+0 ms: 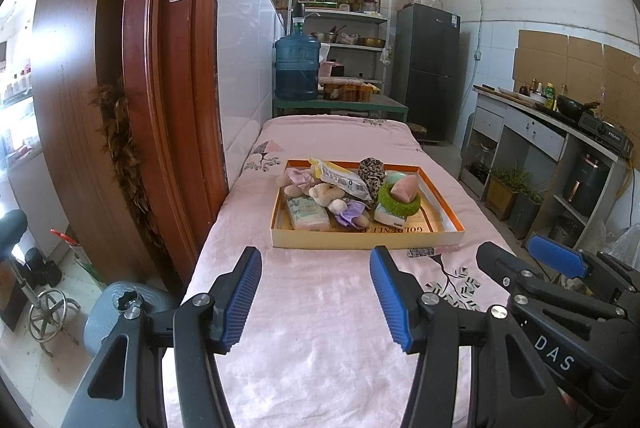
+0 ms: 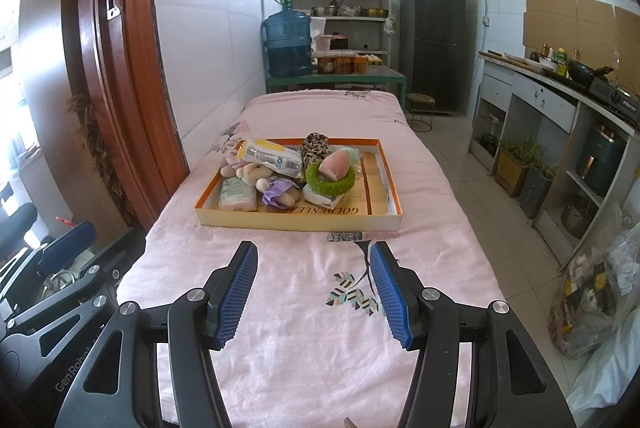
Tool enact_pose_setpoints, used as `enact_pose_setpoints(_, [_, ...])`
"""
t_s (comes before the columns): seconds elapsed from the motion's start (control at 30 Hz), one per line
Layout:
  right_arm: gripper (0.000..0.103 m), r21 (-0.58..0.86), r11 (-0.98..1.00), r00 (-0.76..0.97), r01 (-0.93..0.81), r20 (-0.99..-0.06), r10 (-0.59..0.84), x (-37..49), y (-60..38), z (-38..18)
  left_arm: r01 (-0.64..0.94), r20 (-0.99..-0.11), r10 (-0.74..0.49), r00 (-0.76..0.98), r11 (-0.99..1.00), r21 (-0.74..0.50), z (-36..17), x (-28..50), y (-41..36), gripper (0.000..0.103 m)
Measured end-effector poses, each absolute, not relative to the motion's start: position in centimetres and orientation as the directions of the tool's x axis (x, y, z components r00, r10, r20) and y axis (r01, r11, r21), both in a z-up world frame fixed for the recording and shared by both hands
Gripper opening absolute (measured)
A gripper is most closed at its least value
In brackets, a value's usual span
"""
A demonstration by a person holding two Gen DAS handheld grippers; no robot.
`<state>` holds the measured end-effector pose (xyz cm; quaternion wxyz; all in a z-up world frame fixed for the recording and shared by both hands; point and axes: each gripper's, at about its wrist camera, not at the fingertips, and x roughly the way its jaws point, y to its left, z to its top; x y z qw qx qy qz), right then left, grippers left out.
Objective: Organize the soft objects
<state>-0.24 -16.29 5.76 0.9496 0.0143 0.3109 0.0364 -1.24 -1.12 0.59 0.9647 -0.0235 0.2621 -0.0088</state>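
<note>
An orange-rimmed cardboard tray (image 1: 440, 200) (image 2: 390, 172) lies on the pink-sheeted table. It holds a plush bear (image 1: 328, 194) (image 2: 254, 172), a tissue pack (image 1: 308, 214) (image 2: 237, 195), a yellow-white packet (image 1: 340, 178) (image 2: 272, 154), a leopard-print cloth (image 1: 370, 170) (image 2: 314, 146), a green ring (image 1: 398, 204) (image 2: 330, 182) with a pink sponge (image 1: 404, 186) (image 2: 334, 164), and purple fabric (image 1: 352, 216) (image 2: 278, 194). My left gripper (image 1: 316, 302) and right gripper (image 2: 314, 294) are open and empty, hovering short of the tray's near edge.
A small patterned strip (image 1: 430, 251) (image 2: 360, 236) lies on the sheet by the tray's near right corner. A brown door (image 1: 160, 88) and tiled wall flank the left. A water jug (image 1: 297, 66), shelves and fridge (image 1: 430, 68) stand behind; a counter (image 2: 560, 96) runs on the right.
</note>
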Motion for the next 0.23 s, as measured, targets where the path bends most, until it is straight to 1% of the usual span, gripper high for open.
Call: enact_pose_setpoints(0.23, [0.06, 0.05, 0.997, 0.804, -0.06, -0.589, 0.078, -0.23, -16.29, 5.77, 0.001, -0.501, -0.026, 0.865, 0.999, -0.05, 0.57, -1.35, -1.27, 0.056])
